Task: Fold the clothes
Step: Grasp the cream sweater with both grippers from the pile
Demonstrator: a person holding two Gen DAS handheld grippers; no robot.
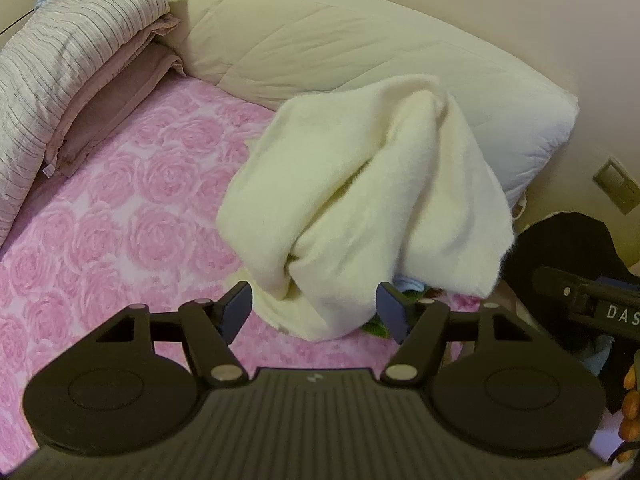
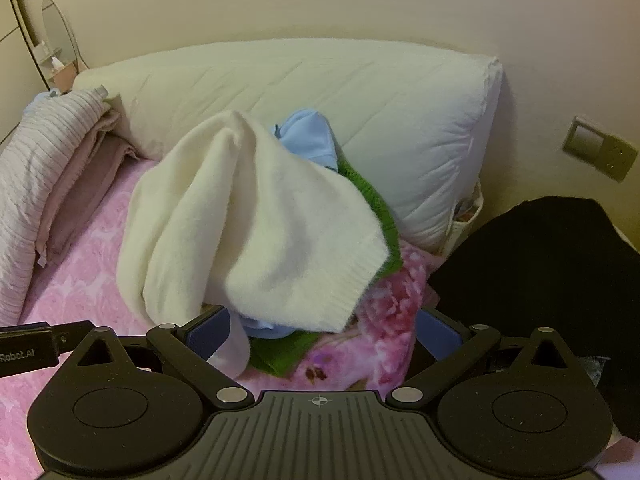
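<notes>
Sweater [image 1: 360,184] first: it's a fuzzy cream knit, bunched up in a tall heap on the pink rose-print bedspread [image 1: 120,220], right in front of the big white duvet [image 1: 320,36] that's rolled along the wall. From the right wrist view you can see it's sitting on top of other clothes, a light blue piece [image 2: 308,140] poking out behind it and a green knit [image 2: 372,196] underneath on the right side, with more green and blue showing under the lower edge. One ribbed hem of the cream knit hangs down toward the right camera.

Left gripper [image 1: 316,308] is spread wide, with the bottom fold of the cream knit sitting between the two blue pads [image 1: 236,304]. The pads don't look like they're pressing on it, so it's released, not holding anything.

Right gripper [image 2: 320,332] is also spread wide, down low at the near edge of the pile. Some thin pale fabric lies over its left pad, but nothing is pinched, so that one's loose too.

Off to the left there's a folded stack, striped grey blanket [image 1: 68,44] on top of mauve ones. Something black [image 2: 540,280] sits at the right edge of the bed, near a wall switch [image 2: 600,148].
</notes>
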